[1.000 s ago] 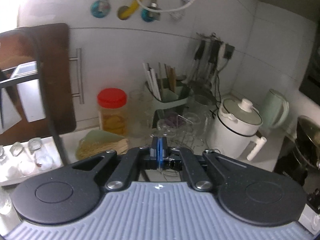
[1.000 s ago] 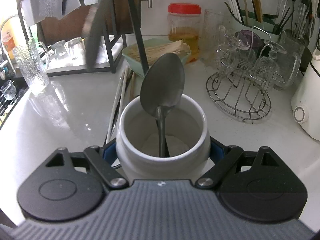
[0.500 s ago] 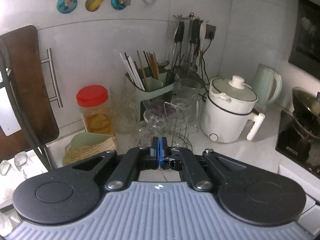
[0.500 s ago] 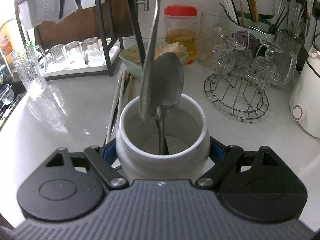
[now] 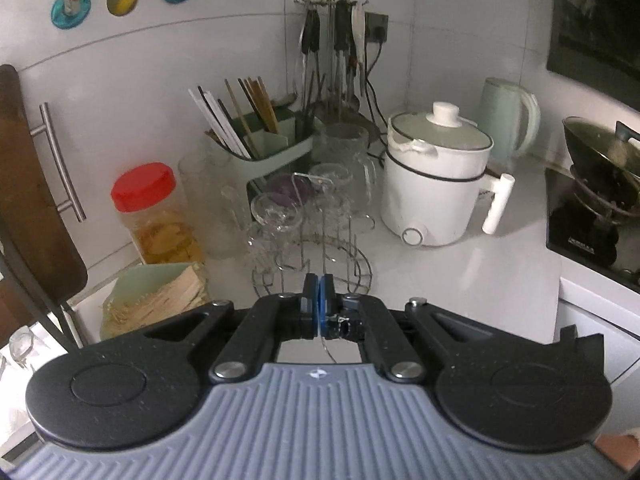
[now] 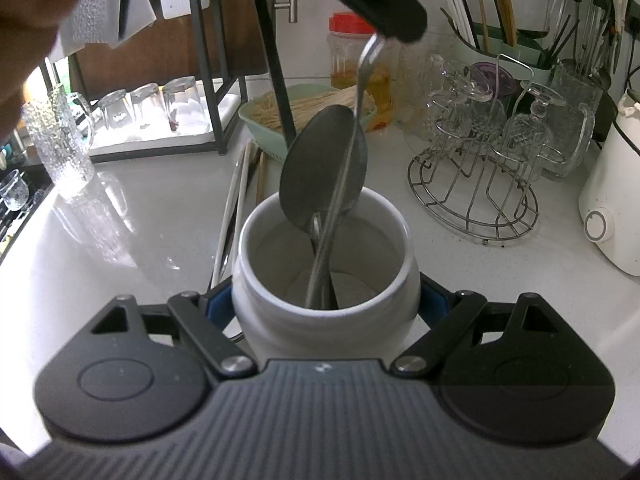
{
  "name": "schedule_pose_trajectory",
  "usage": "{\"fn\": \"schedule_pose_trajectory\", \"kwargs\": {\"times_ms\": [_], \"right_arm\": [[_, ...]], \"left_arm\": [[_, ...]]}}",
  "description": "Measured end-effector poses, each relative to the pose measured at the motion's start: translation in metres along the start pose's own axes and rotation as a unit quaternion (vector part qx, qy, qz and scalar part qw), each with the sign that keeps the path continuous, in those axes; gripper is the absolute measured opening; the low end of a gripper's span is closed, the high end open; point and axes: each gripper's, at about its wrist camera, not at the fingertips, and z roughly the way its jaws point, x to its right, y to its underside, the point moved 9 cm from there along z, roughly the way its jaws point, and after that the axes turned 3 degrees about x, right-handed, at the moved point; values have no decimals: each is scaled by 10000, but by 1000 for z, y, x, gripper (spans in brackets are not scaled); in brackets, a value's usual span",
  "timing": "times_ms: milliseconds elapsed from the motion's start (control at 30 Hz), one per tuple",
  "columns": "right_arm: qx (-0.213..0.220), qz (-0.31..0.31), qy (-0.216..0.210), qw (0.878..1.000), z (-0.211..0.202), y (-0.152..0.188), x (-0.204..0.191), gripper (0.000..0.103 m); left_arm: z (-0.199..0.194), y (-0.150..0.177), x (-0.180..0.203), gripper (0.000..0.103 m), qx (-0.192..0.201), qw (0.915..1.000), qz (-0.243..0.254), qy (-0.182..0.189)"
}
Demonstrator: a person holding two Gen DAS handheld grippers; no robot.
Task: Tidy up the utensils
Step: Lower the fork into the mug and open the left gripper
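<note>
In crock (image 6: 324, 264): one spoon (image 6: 324, 160); a second utensil (image 6: 352, 128) half lowered. Chopsticks (image 6: 240, 184) remain on counter. Your left gripper (image 6: 400, 28) pinches that utensil; right gripper (image 6: 324, 308) clamps crock.

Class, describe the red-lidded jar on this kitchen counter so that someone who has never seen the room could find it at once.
Start at the white-tiled back wall above the pale counter. Left of the green chopstick caddy and behind the green basket of sticks stands the jar. It is a clear plastic jar with yellowish contents, and its bright red lid is the only one among colourless glassware.
</note>
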Motion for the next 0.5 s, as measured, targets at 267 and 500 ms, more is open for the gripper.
{"fn": "schedule_pose_trajectory", "kwargs": {"times_ms": [267, 500], "right_arm": [[15, 0, -24, 10000, 0, 0, 1, 91], [11, -3, -28, 10000, -1, 0, 1, 91]], "left_arm": [[-14, 5, -9, 1, -379, 9975, -580, 99], [-34, 13, -13, 2, -897, 9909, -991, 139]]}}
